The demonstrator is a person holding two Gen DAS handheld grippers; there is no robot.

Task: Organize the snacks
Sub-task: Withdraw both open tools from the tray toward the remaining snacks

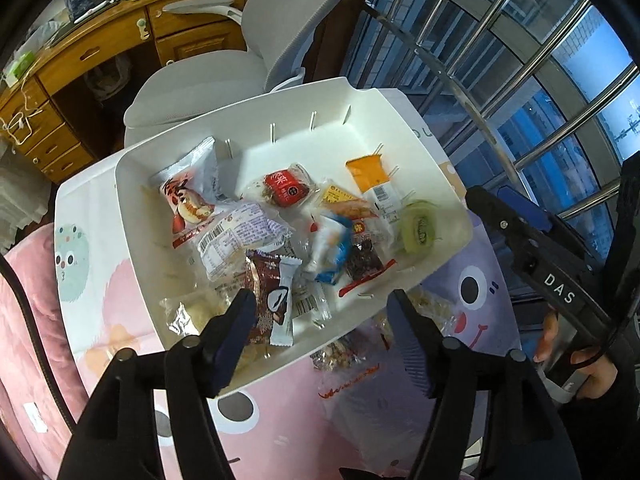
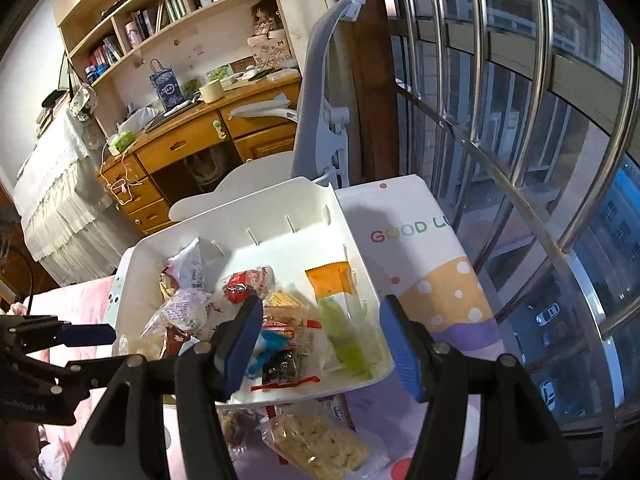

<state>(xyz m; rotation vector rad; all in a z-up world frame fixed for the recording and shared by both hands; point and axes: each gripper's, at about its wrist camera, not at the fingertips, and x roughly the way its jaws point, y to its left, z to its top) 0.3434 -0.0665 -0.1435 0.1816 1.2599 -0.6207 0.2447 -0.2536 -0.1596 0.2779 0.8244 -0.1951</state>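
A white plastic bin [image 1: 256, 120] [image 2: 280, 208] stands on a cartoon-print cloth [image 1: 480, 320] and holds several wrapped snacks: an orange packet [image 1: 368, 174] [image 2: 330, 278], a red one [image 1: 288, 188] [image 2: 240, 286], and a green kiwi-print one [image 1: 418, 230] that looks blurred in the right wrist view. My left gripper [image 1: 320, 300] is open over the bin's near edge, touching nothing. My right gripper [image 2: 320, 304] [image 1: 552, 196] hangs open over the bin's right end, empty. A clear packet of pale crackers [image 2: 316, 440] [image 1: 348, 356] lies on the cloth outside the bin.
A grey office chair [image 1: 248, 60] [image 2: 320, 100] stands just behind the bin, with a wooden desk [image 1: 100, 48] beyond. Steel window bars [image 1: 500, 60] run along the right. Pink bedding [image 1: 28, 320] lies at the left. A person's hand [image 1: 576, 364] holds the right gripper.
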